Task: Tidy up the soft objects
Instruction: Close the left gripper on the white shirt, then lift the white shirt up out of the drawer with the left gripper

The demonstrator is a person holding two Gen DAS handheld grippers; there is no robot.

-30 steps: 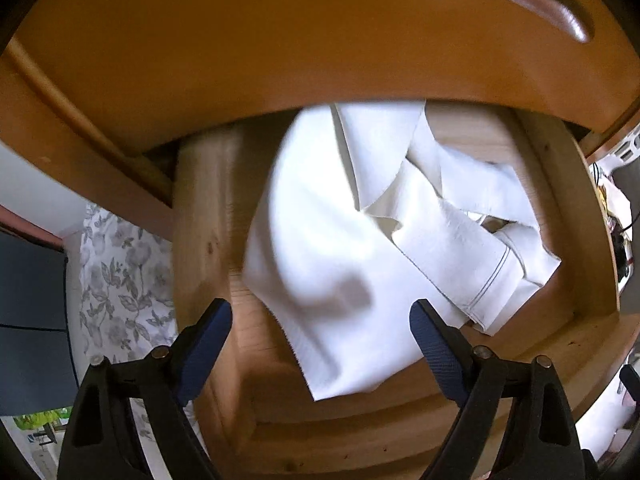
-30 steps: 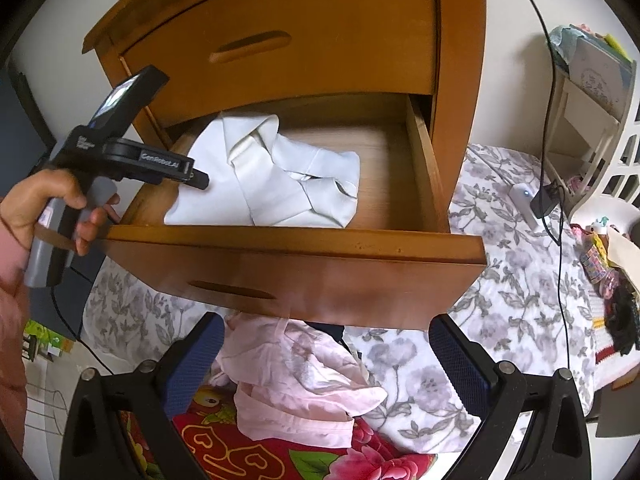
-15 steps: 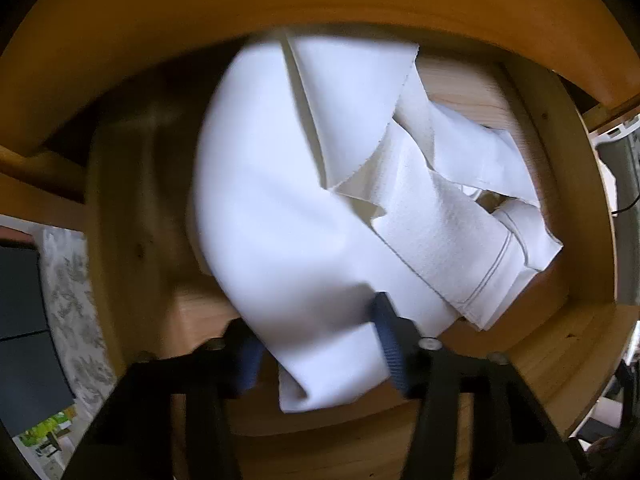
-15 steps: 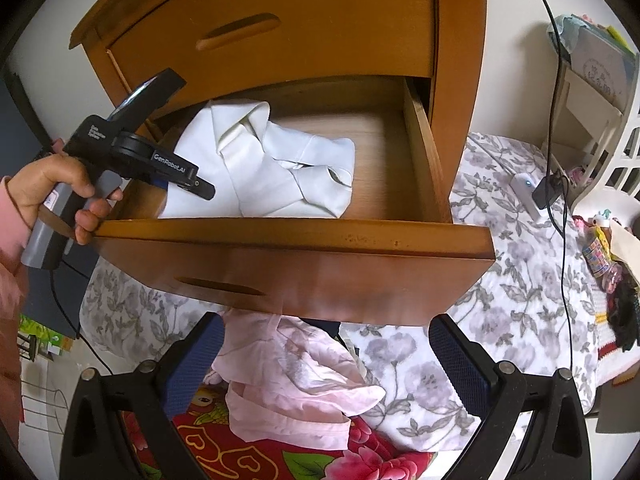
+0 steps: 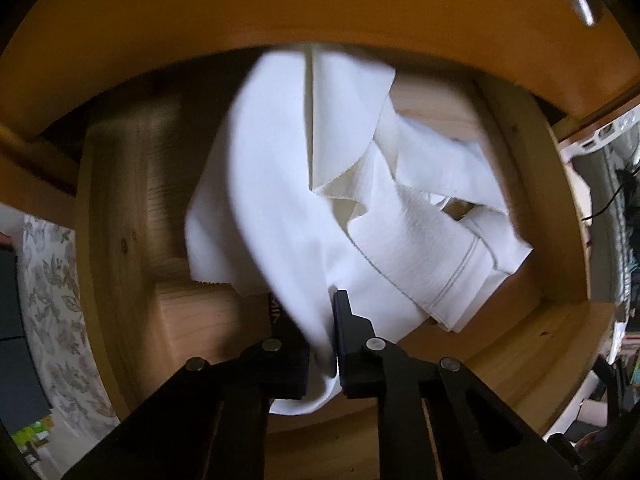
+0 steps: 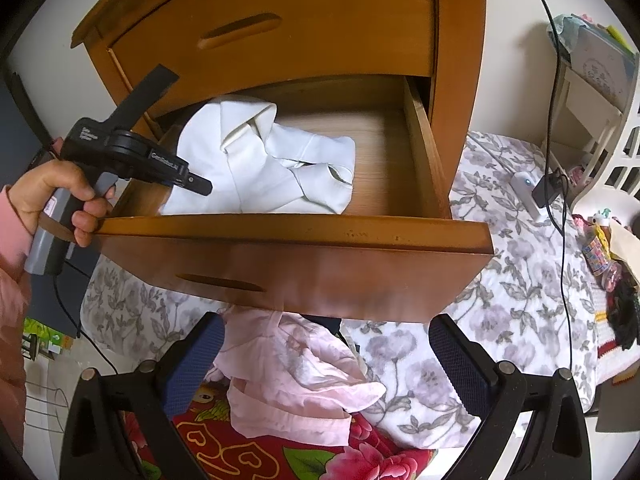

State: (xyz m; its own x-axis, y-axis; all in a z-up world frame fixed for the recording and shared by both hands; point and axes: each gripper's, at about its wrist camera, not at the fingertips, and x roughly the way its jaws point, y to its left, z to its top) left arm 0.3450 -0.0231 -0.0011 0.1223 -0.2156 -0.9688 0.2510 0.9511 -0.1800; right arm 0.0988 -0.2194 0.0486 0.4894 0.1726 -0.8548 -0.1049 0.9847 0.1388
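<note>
Already, 1 rumpled white cotton shirt [image 6: 264,168] lay in the open wooden drawer [image 6: 296,232], toward its left side, its near edge pinched between the left gripper's [image 5: 322,344] pressed-together jaws. Below the drawer front, 1 crumpled pink garment [image 6: 296,384] waited on the bed, under the right gripper [image 6: 324,364], jaws spread and empty.

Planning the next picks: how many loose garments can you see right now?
2. A white shirt lies in the open drawer; a pink garment lies below the drawer front. Others may be hidden underneath.
</note>
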